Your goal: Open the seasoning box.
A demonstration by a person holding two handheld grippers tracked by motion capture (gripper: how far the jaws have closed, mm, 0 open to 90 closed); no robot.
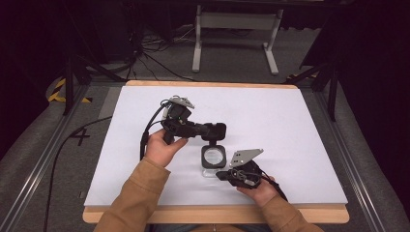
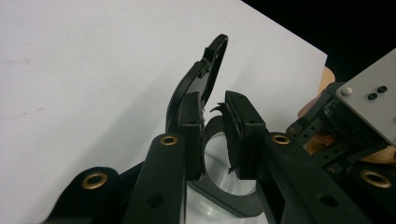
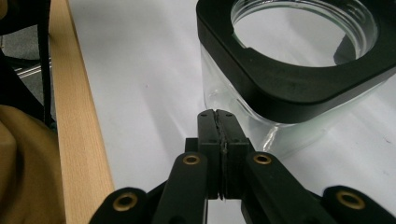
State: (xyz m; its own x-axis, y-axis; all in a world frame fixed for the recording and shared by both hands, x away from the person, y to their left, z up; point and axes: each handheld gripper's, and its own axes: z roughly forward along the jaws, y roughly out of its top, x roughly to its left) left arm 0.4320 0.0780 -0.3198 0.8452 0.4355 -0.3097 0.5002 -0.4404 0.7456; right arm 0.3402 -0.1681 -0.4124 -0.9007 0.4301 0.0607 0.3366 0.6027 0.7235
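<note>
Centrally, toward the near edge of the white table (image 1: 290, 125), stands a clear glass jar (image 1: 213, 159) with a black square collar around a round mouth. Seen through the mouth from above and from the right gripper view, the jar (image 3: 243, 107) holds nothing that can be made out. A black hinged lid arm (image 2: 201, 79) rises tilted from the collar on the jar's far side.

The left gripper (image 1: 216, 131), held in the person's left hand (image 1: 162, 147), points along the table toward the right edge and sits just above the jar's far rim. In its own view the jaws stand a little apart, released, with the left jaw lying against the lid arm and the jar's mouth (image 2: 224, 177) below them; whether anything is actually pinched cannot be told.

The right gripper (image 1: 220, 175), held in the right hand (image 1: 258, 188) near the table's near edge, points left at the jar's near wall. Its jaws (image 3: 219, 126) are pressed together on nothing, their tips just short of the glass.
</note>
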